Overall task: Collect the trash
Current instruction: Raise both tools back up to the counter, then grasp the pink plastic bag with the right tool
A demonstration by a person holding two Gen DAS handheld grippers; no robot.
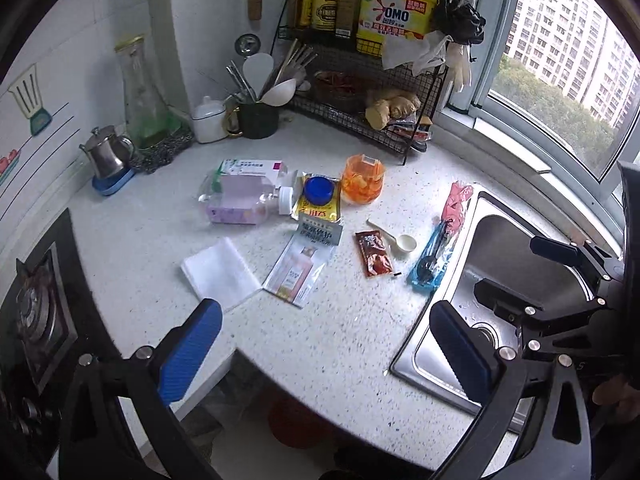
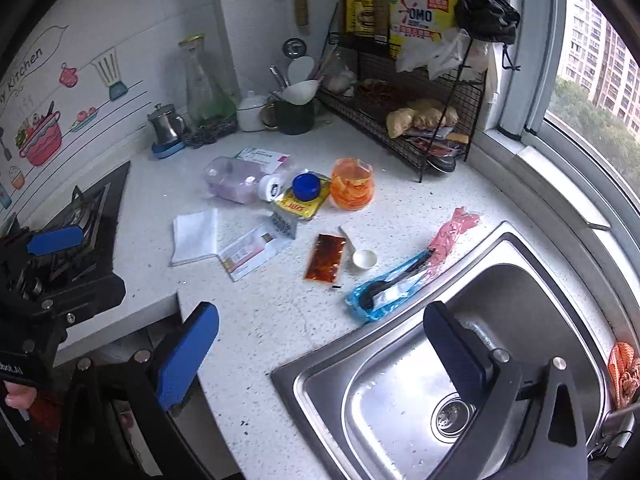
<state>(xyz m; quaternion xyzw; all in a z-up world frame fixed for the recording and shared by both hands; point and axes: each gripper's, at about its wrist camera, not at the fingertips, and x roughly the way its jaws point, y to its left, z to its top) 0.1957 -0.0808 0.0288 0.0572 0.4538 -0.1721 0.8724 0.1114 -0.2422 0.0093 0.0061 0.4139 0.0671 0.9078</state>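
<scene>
Left wrist view: my left gripper [image 1: 326, 354] and right gripper [image 2: 320, 354] hang spread and empty — collecting not begun; next I descend onto the sauce packet [image 1: 374, 253].

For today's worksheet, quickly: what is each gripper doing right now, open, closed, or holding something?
Left gripper: open, holding nothing, above the countertop.
Right gripper: open, holding nothing, near the sink.

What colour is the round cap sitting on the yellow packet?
Blue. The round cap lies on the yellow packet, clearest in the right wrist view.
</scene>
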